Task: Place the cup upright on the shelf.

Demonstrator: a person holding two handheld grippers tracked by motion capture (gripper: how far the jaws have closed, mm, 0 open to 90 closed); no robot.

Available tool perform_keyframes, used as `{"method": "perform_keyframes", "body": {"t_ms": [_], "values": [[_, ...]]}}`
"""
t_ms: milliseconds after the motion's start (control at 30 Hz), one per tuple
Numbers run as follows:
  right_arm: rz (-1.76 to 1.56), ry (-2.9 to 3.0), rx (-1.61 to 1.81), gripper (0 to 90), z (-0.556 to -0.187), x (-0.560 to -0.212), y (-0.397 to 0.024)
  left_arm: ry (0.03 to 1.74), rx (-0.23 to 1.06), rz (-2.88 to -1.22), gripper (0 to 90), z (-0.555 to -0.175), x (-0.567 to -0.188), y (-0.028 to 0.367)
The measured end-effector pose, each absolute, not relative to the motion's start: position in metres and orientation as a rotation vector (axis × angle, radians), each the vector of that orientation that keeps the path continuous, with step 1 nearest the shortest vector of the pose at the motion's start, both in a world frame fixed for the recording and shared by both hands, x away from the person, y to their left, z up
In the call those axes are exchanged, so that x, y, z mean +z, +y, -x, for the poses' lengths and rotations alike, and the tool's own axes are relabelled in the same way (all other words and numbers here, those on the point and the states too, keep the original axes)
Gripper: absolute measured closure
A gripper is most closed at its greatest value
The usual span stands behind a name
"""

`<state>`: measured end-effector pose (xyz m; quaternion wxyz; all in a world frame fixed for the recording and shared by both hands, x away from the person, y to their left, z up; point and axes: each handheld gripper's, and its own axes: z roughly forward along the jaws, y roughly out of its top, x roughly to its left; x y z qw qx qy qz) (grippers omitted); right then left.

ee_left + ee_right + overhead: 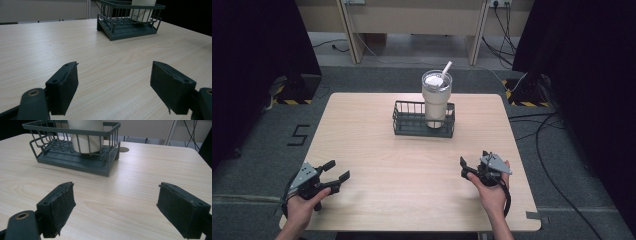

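A tall cream tumbler [436, 100] with a lid and a white straw stands upright in the right half of a dark wire basket [409, 120] at the table's far middle. The basket [130, 26] and the tumbler's base [141, 11] lie ahead and to the right in the left gripper view; in the right gripper view the basket [75, 155] and tumbler [86, 135] lie ahead and to the left. My left gripper [337, 171] rests open near the table's front left. My right gripper [464, 167] is open at the front right. Nothing sits between either pair of jaws.
The light wooden table [377, 165] stands on grey carpet. Cables [542, 130] trail on the floor to the right. Wooden furniture legs [352, 30] rise beyond the table. Yellow-black striped tape [287, 101] marks the floor at both far corners.
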<state>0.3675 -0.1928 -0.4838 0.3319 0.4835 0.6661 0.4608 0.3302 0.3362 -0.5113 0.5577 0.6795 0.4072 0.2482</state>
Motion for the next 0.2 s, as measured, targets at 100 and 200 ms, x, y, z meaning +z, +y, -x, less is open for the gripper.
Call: {"method": "perform_keyframes", "body": {"t_ms": [100, 200], "values": [[-1.260, 1.735, 1.206, 14.6, -0.3655, -0.4837, -0.1934, 0.959, 0.587, -1.604, 21.9, -0.3301, -0.5111, 0.3360], [-1.255, 1.734, 1.211, 14.5, -0.3646, -0.4834, -0.1931, 0.960, 0.587, -1.602, 21.9, -0.3306, -0.5110, 0.3362]]}}
